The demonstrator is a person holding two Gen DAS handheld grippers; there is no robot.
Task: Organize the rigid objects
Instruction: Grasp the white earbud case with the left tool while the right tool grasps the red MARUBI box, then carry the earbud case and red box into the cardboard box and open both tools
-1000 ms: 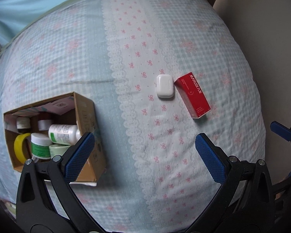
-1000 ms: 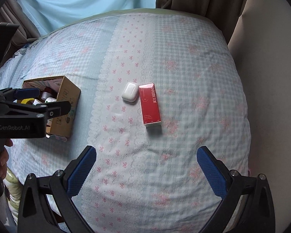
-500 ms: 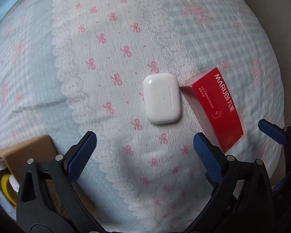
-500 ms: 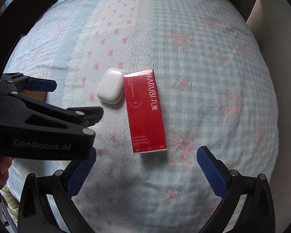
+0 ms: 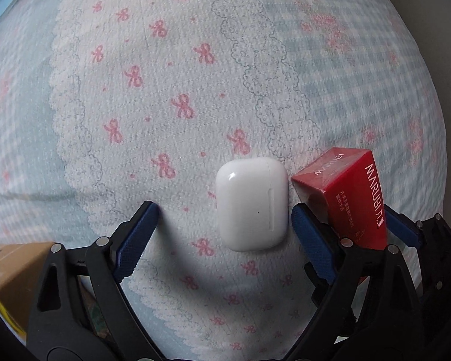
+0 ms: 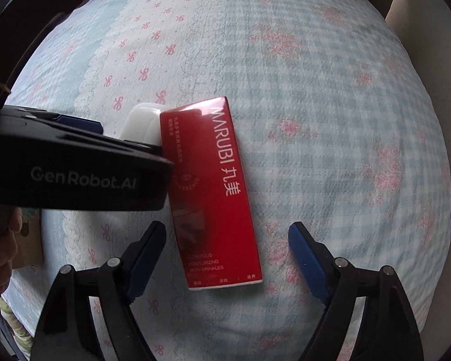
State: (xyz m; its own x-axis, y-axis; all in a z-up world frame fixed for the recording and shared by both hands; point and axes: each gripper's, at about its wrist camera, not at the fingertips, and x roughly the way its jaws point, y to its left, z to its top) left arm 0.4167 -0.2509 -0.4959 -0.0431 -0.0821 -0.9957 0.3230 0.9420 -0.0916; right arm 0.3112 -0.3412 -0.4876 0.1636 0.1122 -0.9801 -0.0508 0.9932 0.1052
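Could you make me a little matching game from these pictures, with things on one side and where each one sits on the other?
Things:
1. white case
2. red box
3. cardboard box
4. bedspread

Places:
A. at the left edge of the left view, behind the claw's frame
B. between the open fingers of the left claw
C. under everything, printed with pink bows
D. between the open fingers of the right claw

Pairs: 1-B, 2-D, 3-A, 4-C
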